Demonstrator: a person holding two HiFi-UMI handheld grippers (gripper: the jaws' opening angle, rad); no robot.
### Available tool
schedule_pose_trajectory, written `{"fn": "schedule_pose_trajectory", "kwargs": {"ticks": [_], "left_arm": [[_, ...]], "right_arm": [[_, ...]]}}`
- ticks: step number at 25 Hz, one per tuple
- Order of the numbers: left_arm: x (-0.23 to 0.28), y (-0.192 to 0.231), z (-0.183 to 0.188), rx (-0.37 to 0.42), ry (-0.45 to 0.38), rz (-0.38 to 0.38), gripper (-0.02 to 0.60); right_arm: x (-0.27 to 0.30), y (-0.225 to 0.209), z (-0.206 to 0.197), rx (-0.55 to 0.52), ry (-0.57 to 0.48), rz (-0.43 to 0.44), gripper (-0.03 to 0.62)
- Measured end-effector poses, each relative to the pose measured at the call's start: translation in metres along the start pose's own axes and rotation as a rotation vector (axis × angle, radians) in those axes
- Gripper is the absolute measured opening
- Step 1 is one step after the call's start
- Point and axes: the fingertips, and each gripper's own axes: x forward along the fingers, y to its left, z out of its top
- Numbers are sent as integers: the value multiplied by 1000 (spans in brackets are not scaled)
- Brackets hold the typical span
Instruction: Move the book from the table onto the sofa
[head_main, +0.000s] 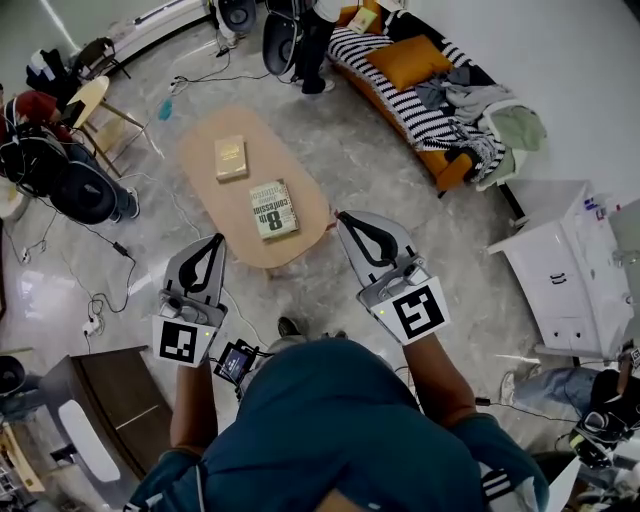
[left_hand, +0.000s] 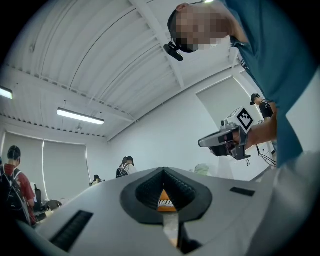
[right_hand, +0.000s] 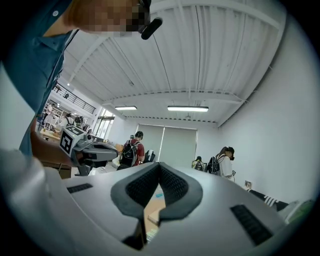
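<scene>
Two books lie on the oval wooden table (head_main: 206, 146): a tan book (head_main: 231, 158) towards the far end and a green-and-white book (head_main: 273, 209) nearer me. The orange sofa (head_main: 452, 168) with a striped blanket stands beyond the table at the upper right. My left gripper (head_main: 217, 241) hangs shut and empty just off the table's near left edge. At the near right edge, right of the green-and-white book, my right gripper (head_main: 343, 217) is also shut and empty. The left gripper view shows its jaws (left_hand: 162, 172) shut and the right gripper (left_hand: 227, 140) alongside. In the right gripper view the jaws (right_hand: 159, 167) are shut.
A white cabinet (head_main: 560, 270) stands at the right. Chairs and bags (head_main: 70, 180) crowd the left, with cables on the floor. A dark desk (head_main: 100, 400) is at lower left. A person (head_main: 313, 40) stands by the sofa's far end. Clothes and a cushion (head_main: 408, 60) lie on the sofa.
</scene>
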Motion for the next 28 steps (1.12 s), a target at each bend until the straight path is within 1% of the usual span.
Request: {"fn": "schedule_pose_trajectory", "kwargs": {"ticks": [6, 8, 11, 14, 17, 20, 28], "left_arm": [[8, 54, -19, -7, -20, -16, 3], [10, 64, -24, -20, -29, -25, 3], [16, 72, -33, -17, -23, -44, 3], [22, 83, -42, -35, -20, -38, 3], [33, 91, -52, -44, -11, -37, 3], [47, 97, -57, -49, 8, -29, 4], [98, 117, -62, -30, 53, 46, 3]], "right_arm": [[50, 7, 2, -49, -7, -26, 14], [62, 12, -1, -39, -3, -28, 14], [75, 13, -6, -25, 8, -32, 14], [88, 9, -14, -25, 32, -29, 14], [104, 0, -22, -33, 34, -19, 14], [120, -10, -29, 0, 37, 5, 14], [162, -65, -46, 29, 3, 87, 14]]}}
